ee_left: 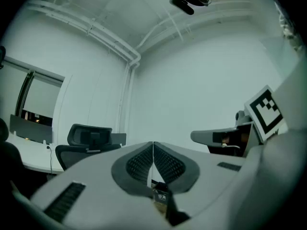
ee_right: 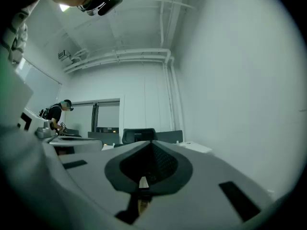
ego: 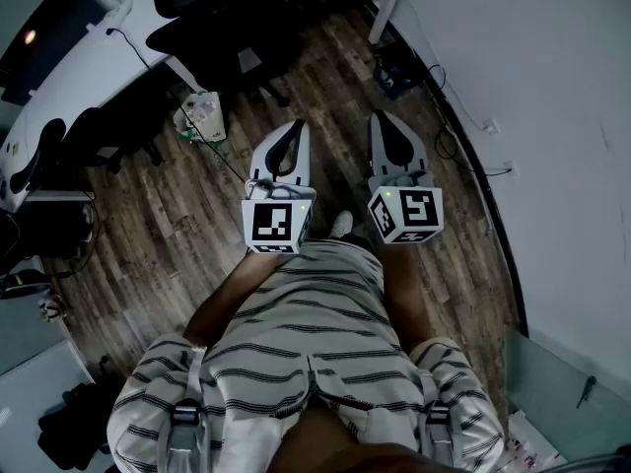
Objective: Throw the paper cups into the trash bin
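White table (ego: 69, 77) is running along the far left, with a black chair (ego: 227, 13) parked against it. What looks like the trash bin (ego: 202, 114), with a pale liner, is sitting on the wood floor (ego: 148, 225) just beside the chair base, ahead and left of both claws. Its contents are too small to make out. Left claw (ego: 296, 126) is pointing forward in front of the striped shirt (ego: 306, 313), clenched, pads meeting at the tips, gripping nothing. Right claw (ego: 383, 116) is hovering just beside it, parallel, also clenched on nothing. Both are hanging well apart from the bin. Dark cable (ego: 449, 116) is trailing along the white wall (ego: 552, 87) on the right.
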A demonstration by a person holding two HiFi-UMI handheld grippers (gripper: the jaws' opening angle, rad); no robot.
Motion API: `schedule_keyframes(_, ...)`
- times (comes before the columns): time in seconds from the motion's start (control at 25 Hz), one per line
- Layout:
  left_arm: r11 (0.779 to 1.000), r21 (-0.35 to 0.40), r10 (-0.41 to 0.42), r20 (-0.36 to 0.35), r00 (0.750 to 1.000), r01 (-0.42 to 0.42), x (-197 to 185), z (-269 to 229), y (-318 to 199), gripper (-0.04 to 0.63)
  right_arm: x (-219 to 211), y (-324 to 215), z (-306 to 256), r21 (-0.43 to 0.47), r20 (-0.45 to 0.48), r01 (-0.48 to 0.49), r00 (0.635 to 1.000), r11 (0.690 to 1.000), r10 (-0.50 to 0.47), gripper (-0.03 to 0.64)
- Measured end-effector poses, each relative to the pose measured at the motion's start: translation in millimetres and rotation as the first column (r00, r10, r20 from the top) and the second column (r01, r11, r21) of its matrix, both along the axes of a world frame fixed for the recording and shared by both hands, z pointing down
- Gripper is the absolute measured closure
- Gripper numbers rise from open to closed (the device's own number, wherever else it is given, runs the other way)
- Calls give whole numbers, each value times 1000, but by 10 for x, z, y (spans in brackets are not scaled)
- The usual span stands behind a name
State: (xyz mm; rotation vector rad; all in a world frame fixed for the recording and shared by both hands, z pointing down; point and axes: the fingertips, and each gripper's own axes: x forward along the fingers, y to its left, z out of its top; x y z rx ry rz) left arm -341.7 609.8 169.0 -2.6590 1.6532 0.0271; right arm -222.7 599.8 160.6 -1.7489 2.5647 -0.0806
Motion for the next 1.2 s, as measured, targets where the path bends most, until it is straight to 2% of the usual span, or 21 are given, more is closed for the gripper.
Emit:
schedule_keyframes(0.28, 1000, 8, -19, 18, 1000, 19, 199, 6, -195, 571, 183, -192, 19, 6, 4, 28, 1000, 1000, -28, 600)
schedule_keyframes(0.76, 999, 1, -49, 8, 999, 49, 808, 70, -551, 572, 713, -607, 84, 25, 15, 110, 994, 994, -110, 598)
schedule_keyframes(1.2, 997, -30, -66, 28, 997, 67, 1163, 217, -733, 571, 992, -826, 266, -10, 39, 162, 986, 987, -162, 598)
